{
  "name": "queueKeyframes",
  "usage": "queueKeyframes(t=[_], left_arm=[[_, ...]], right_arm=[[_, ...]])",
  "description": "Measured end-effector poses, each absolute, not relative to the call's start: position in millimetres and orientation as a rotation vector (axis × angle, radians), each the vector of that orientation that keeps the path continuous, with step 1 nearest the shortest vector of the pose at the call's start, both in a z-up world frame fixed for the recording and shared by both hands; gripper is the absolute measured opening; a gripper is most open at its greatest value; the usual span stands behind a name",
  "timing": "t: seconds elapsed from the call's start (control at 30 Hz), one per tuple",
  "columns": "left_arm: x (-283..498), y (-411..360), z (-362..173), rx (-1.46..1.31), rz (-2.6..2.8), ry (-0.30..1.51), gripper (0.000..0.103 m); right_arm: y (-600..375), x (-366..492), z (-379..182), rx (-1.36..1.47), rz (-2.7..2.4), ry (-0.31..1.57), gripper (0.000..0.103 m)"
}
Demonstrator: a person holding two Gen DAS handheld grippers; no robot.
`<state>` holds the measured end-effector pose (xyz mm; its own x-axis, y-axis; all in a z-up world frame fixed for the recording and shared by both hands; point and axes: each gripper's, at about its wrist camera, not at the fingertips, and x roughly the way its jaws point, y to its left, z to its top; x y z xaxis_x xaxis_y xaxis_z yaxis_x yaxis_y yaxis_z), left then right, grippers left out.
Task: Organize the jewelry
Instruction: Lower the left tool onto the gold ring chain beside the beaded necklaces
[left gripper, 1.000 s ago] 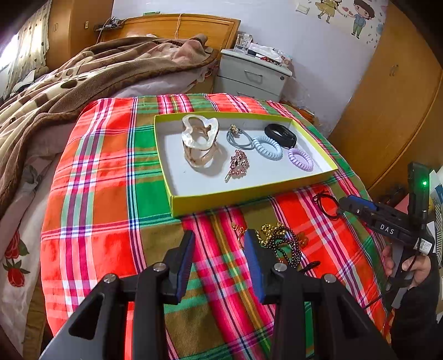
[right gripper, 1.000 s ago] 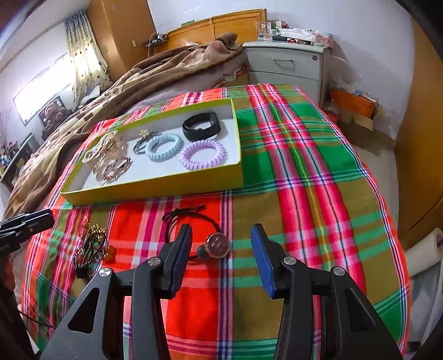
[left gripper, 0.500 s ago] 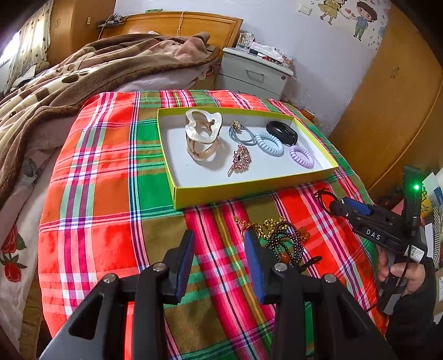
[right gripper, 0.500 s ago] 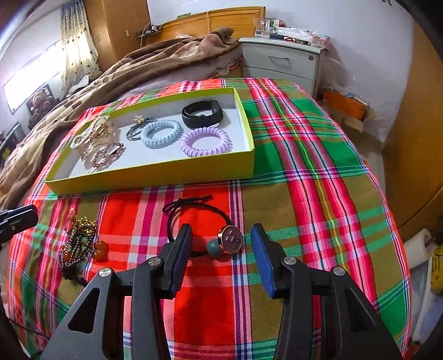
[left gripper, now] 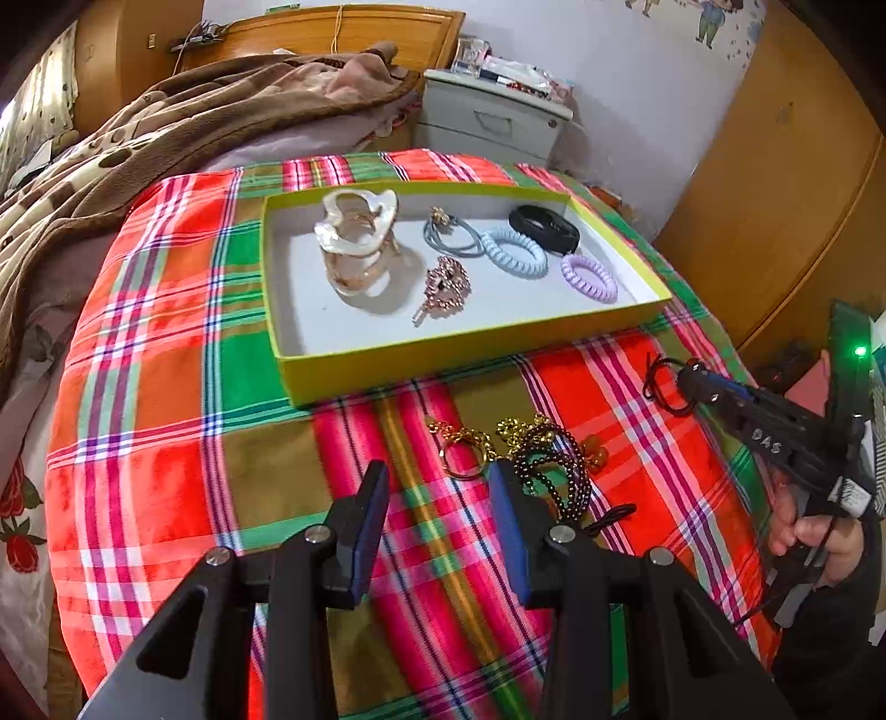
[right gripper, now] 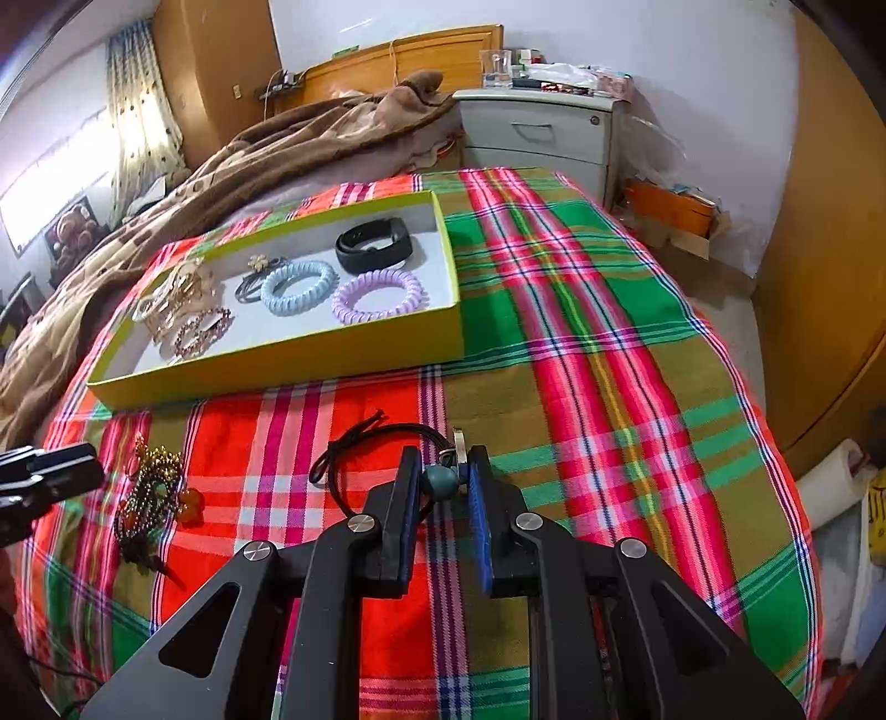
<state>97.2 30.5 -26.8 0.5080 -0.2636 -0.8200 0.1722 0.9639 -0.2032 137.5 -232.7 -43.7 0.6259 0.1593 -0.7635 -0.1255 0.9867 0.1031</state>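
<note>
Right gripper (right gripper: 440, 487) was closing on the teal bead of the black hair tie (right gripper: 382, 437) near the bed's front edge, below the yellow tray (right gripper: 277, 365); a firm bead pinch suited lifting, while the left gripper (left gripper: 437, 498) hung open, empty.

White walls (right gripper: 692, 66), grey nightstand (right gripper: 542, 135), wooden headboard (left gripper: 354, 33), curtained window (right gripper: 50, 160).
</note>
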Motion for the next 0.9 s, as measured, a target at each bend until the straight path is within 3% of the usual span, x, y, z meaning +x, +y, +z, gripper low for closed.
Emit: queueKeyframes(t=[0.77, 0.9], left_arm=[[108.1, -1.8, -37.3, 0.073, -0.189, 1.015, 0.039], [107.9, -0.8, -36.7, 0.077, -0.185, 1.011, 0.031]], right_arm=[[-237.3, 129.3, -37.6, 0.072, 0.196, 0.856, 0.017], [-237.6, 129.4, -37.8, 0.072, 0.195, 0.856, 0.017]])
